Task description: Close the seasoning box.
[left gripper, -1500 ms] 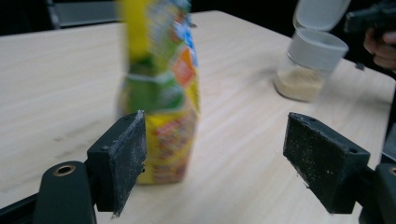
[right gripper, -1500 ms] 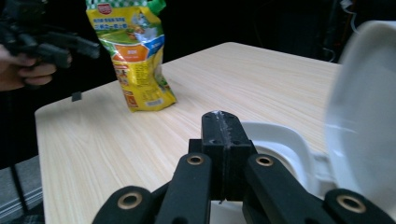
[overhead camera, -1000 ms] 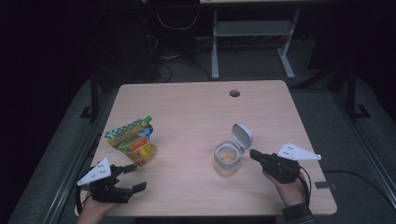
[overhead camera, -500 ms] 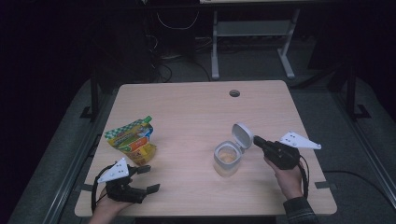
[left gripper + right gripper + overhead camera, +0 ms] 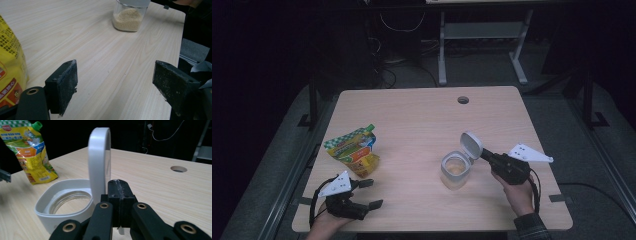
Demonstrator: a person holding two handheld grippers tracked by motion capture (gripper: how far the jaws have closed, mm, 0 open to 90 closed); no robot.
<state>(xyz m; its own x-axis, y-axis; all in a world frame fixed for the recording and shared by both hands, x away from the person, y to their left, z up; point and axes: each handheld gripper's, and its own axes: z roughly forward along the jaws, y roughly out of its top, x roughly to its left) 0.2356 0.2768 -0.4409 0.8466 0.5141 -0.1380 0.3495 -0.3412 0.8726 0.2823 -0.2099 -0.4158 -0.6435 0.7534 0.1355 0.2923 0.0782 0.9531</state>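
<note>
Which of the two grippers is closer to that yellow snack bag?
The left. The left gripper sits open just in front of the yellow bag, close beside it. The right gripper is across the table, shut, right behind the jar's raised lid.

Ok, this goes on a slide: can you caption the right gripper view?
Shut right gripper beside the jar's upright flip lid, with a yellow pouch standing behind.

Yellow-green pouch [image 5: 31, 152] with printed packaging text, too small and blurred to read
</note>
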